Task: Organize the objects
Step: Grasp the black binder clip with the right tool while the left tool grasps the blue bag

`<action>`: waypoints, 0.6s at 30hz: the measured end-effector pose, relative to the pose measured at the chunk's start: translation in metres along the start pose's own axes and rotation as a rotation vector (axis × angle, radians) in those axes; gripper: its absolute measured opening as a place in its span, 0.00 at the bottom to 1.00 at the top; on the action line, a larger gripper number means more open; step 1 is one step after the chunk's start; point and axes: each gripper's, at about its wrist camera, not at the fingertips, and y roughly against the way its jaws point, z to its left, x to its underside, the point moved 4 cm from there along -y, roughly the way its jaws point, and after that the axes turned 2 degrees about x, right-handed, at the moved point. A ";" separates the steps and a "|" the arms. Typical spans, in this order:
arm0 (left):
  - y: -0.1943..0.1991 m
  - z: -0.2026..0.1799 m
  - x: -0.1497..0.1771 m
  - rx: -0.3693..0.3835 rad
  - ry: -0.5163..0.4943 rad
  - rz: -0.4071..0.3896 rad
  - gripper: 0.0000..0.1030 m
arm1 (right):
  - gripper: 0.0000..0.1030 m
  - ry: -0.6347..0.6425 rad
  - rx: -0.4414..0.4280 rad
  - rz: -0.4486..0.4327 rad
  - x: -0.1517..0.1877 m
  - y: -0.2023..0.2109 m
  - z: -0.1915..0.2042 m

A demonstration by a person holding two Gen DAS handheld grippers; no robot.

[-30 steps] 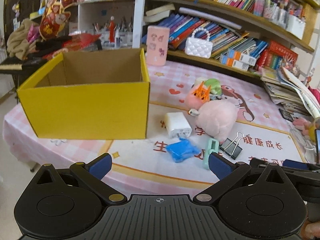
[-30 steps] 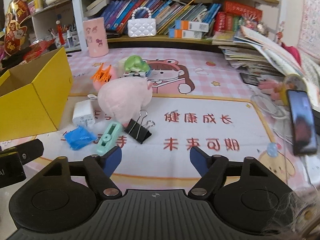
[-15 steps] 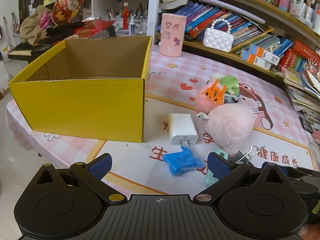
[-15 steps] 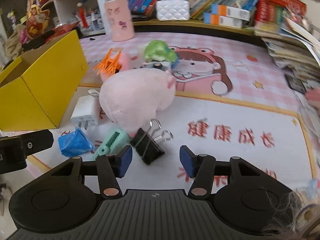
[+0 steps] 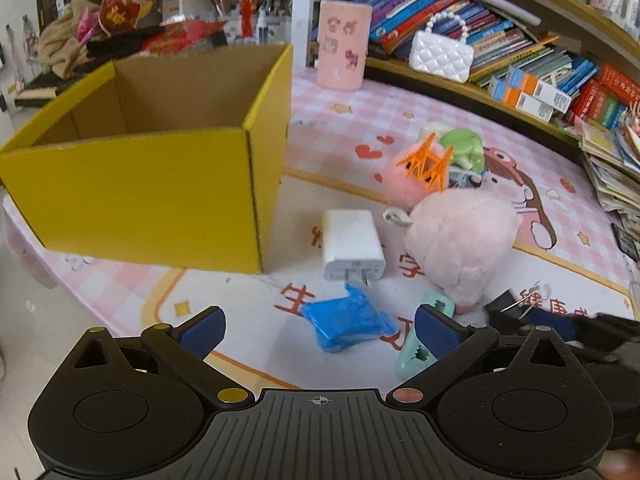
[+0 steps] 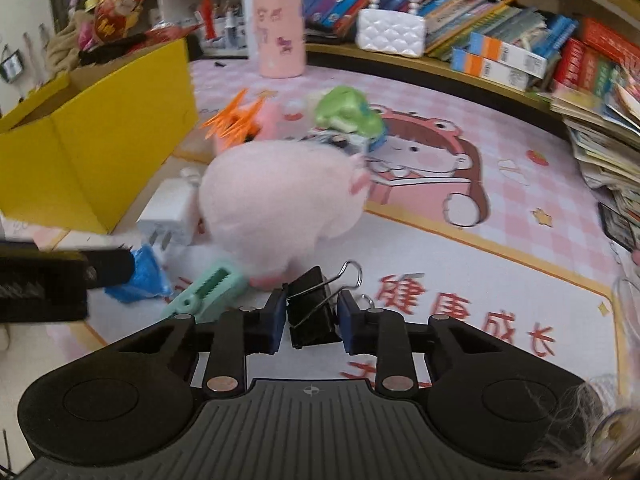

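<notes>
The right tool (image 6: 309,320) had its blue pads clamped on the body of a black binder clip (image 6: 310,308), whose wire handles stuck out ahead and to the right of the jaws. Just ahead of that tool sat a pink plush toy (image 6: 280,204), and to its left front lay a mint-green clip (image 6: 208,292), touching the plush's underside.

The left tool (image 5: 318,330) stood with its jaws wide apart and nothing between the pads. A crumpled blue wrapper (image 5: 346,322) lay on the worktop (image 5: 248,308) just ahead, between the two fingers as seen from that wrist. Beyond it rested a white plug adapter (image 5: 352,244), prongs toward the tool. To the left front stood an open yellow cardboard box (image 5: 140,192); as far as its inside showed, nothing lay in it. Farther ahead and right, behind the plush, an orange claw clip (image 5: 428,160) lay against a green toy (image 5: 462,148).

The worktop's pink chequered mat carried red Chinese characters: "生" showed just before the left tool, and "健康成长" ran ahead and right of the right tool. A cartoon girl in a frog hood (image 6: 432,152) was printed farther on. At the back stood a pink cylinder with stickers (image 6: 280,36) and a white quilted purse (image 6: 390,32) against a shelf of books; their spine lettering was too small to read.
</notes>
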 end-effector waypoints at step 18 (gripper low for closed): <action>-0.029 -0.018 0.008 -0.061 -0.053 0.027 0.51 | 0.23 -0.032 -0.018 0.005 0.008 0.044 -0.012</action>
